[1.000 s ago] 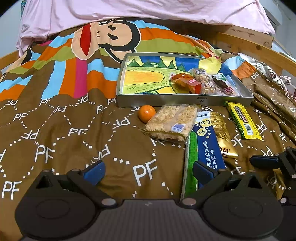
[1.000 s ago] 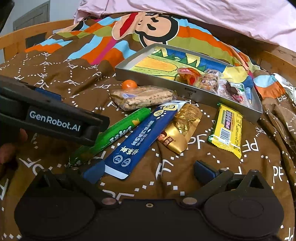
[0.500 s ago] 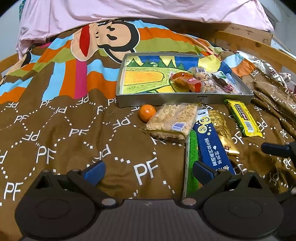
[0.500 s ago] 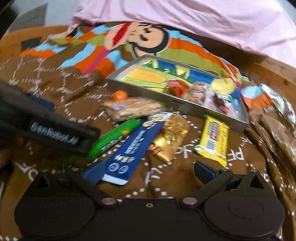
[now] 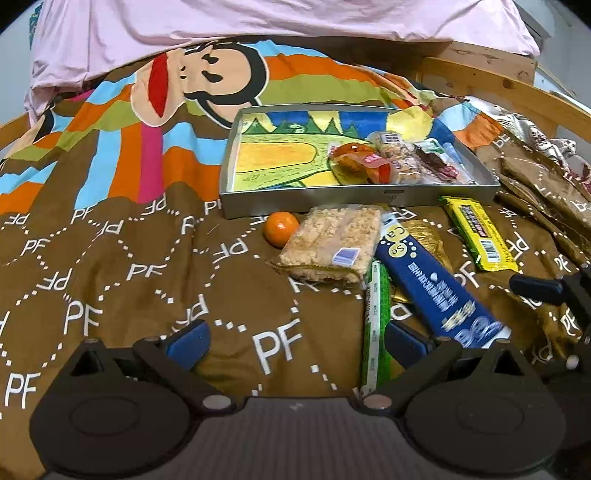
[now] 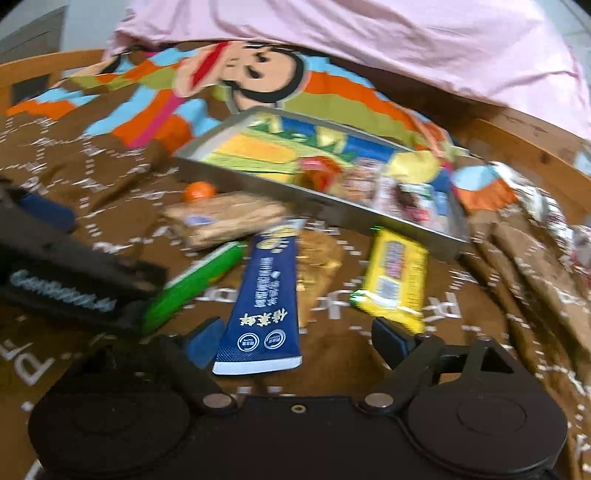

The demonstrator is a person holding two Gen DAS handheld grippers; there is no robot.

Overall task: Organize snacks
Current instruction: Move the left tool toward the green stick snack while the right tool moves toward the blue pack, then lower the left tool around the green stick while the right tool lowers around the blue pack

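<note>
1. Closing, the right gripper [image 6: 291, 341] has the near end of the blue packet [image 6: 264, 295] between its jaws, pads not yet pressing.
2. Just left lies the green stick [image 6: 195, 280]; right, the yellow bar [image 6: 395, 275].
3. Beyond sits the tray [image 6: 258, 181].
4. The left gripper [image 5: 295, 343] hangs open over the blanket [image 5: 147, 266].

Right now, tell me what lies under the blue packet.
A gold packet pokes out beneath the blue packet, with the bedspread below. How far the gold one extends underneath is covered.

Brown cartoon-print bedspread [image 5: 122, 280], pink sheet [image 5: 258, 18] behind, wooden bed frame [image 5: 491, 81].
</note>
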